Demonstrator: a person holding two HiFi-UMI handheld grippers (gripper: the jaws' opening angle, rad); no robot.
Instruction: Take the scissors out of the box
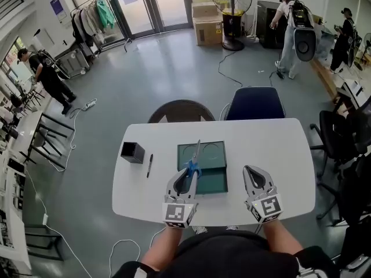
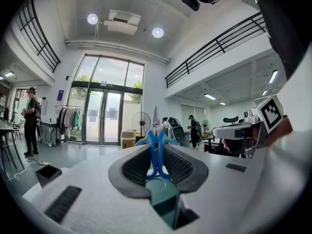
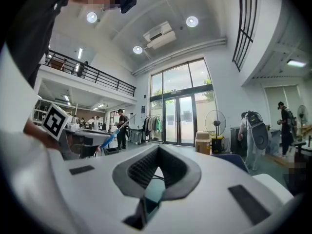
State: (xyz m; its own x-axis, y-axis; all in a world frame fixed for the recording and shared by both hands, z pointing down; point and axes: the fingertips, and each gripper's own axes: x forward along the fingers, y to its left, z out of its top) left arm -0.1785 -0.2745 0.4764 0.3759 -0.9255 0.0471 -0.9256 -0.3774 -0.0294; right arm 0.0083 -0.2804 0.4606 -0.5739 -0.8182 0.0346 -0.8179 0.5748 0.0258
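We see the scissors (image 1: pixel 192 165) first. They have blue handles and thin grey blades. The blades are closed and point away from us. The left gripper (image 1: pixel 186 174) holds them by the blue handles. In the left gripper view the two dark pads (image 2: pixel 178 165) press on the handles from both sides, and the blades stick out past the tips. The scissors are up in the air over the open box (image 1: pixel 213 181), not inside it.

Now we count, from big to small. There is one white table (image 1: pixel 261 149). There are two chairs behind it, one dark chair (image 1: pixel 181 112) and one blue chair (image 1: pixel 255 103). There is one green box near the middle of the table. There are two grippers. There is one pair of scissors. There is one little black cup (image 1: pixel 132 152) on the left side of the table. There is one black pen (image 1: pixel 150 165), lying flat just beside the cup and between the cup and the box.

The right gripper (image 1: pixel 253 171) is to the right of the box. Its jaws are closed tip to tip with nothing in them.

The box lies open in two flat parts that touch. We see only its green inside. The black cup stands up straight. We cannot tell what is in it.
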